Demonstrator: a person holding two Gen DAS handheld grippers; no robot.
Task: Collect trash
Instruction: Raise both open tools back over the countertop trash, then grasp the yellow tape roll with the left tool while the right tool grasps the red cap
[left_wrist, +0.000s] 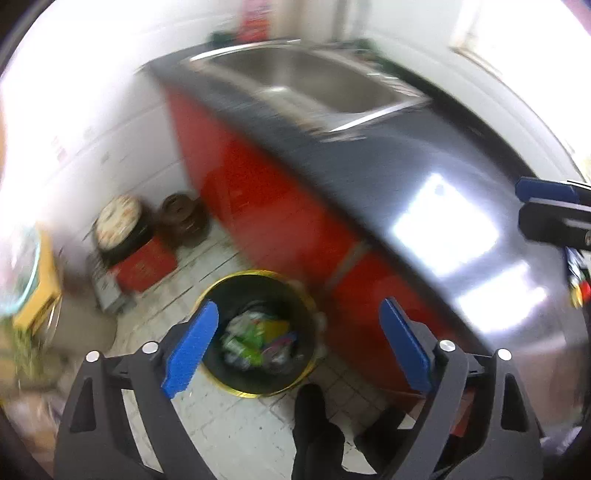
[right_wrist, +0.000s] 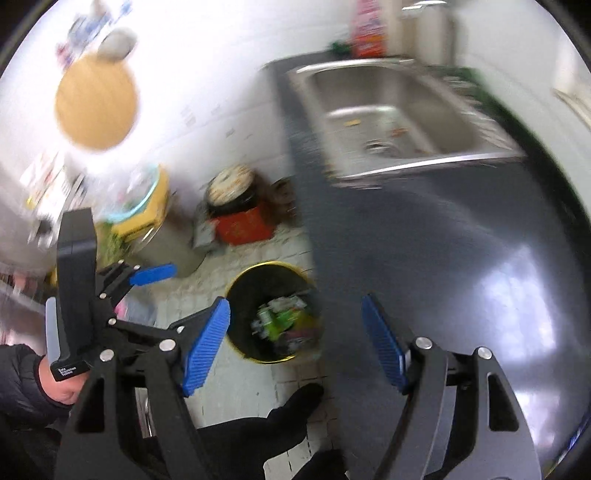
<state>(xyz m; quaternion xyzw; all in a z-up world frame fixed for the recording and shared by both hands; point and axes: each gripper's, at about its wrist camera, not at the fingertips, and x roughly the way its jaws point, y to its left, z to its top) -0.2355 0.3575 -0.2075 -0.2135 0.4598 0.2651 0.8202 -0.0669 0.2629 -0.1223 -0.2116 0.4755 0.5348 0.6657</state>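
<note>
A black trash bin (left_wrist: 236, 376) with a gold rim stands on the tiled floor beside the red cabinet; it shows in the right wrist view too (right_wrist: 240, 332). Crumpled green and white trash (left_wrist: 251, 336) lies inside it, also visible in the right wrist view (right_wrist: 284, 321). My left gripper (left_wrist: 295, 347) is open and empty, held high above the bin. My right gripper (right_wrist: 295, 343) is open and empty, above the bin and the counter edge. The left gripper (right_wrist: 151, 275) also shows at the left of the right wrist view. Both views are blurred.
A dark countertop (right_wrist: 424, 240) with a steel sink (right_wrist: 388, 110) runs along the right, over red cabinet fronts (left_wrist: 258, 206). A red box (left_wrist: 147, 262), round tins (left_wrist: 181, 218) and a yellow container (right_wrist: 147, 206) sit by the white wall. My dark shoes (left_wrist: 314, 424) are below.
</note>
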